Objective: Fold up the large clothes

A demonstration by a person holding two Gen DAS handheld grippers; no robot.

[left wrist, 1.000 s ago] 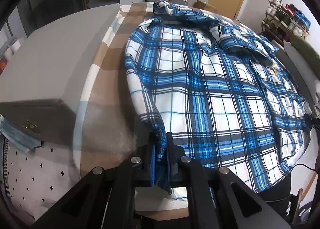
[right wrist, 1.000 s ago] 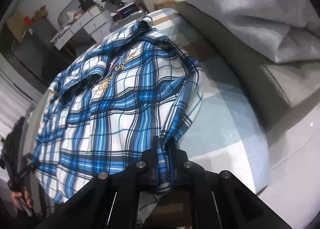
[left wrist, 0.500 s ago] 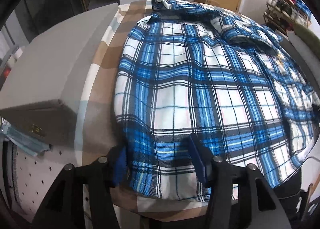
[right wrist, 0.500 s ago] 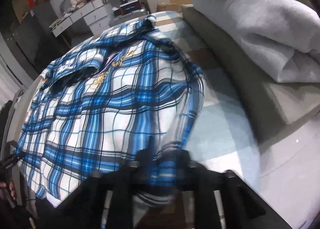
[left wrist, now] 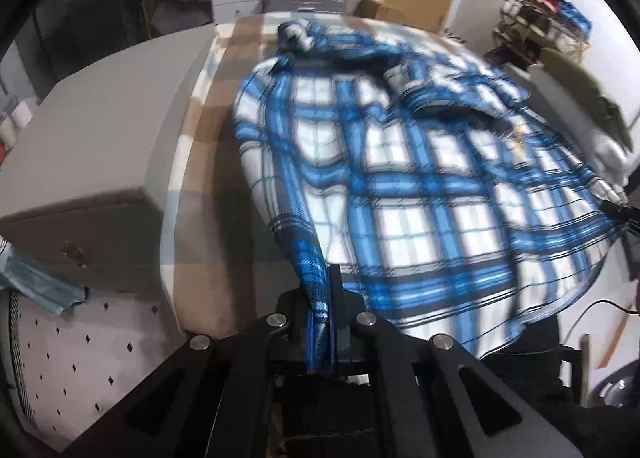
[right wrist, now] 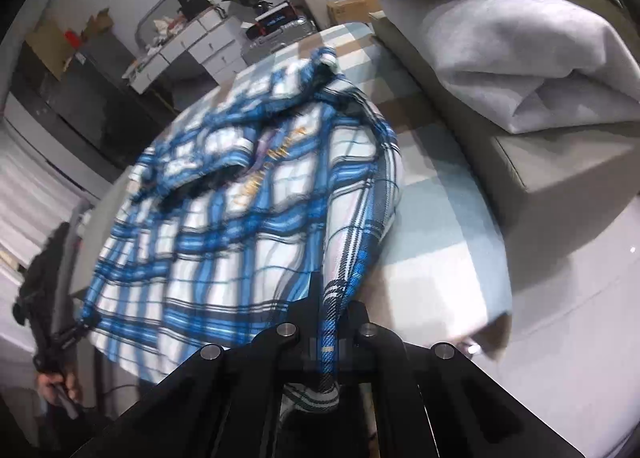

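Both tools clamped on the shirt (left wrist: 400,177) hem: left tool (left wrist: 326,322) pinches one near corner, right tool (right wrist: 330,342) the other. Rest of it lies spread on the bed (right wrist: 436,242) ahead of me, collar at the far end. Risks as I see them: thin pinch slips out if I pull hard; uneven lift skews the fold; slack middle sags and bunches.

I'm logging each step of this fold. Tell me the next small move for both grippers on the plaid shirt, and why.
Probably carry both hem corners forward toward the collar. The left gripper and the right gripper are each shut on a bottom corner of the plaid shirt, the fabric rising into them, while the rest lies flat on the checked cover. That would fold it in half.
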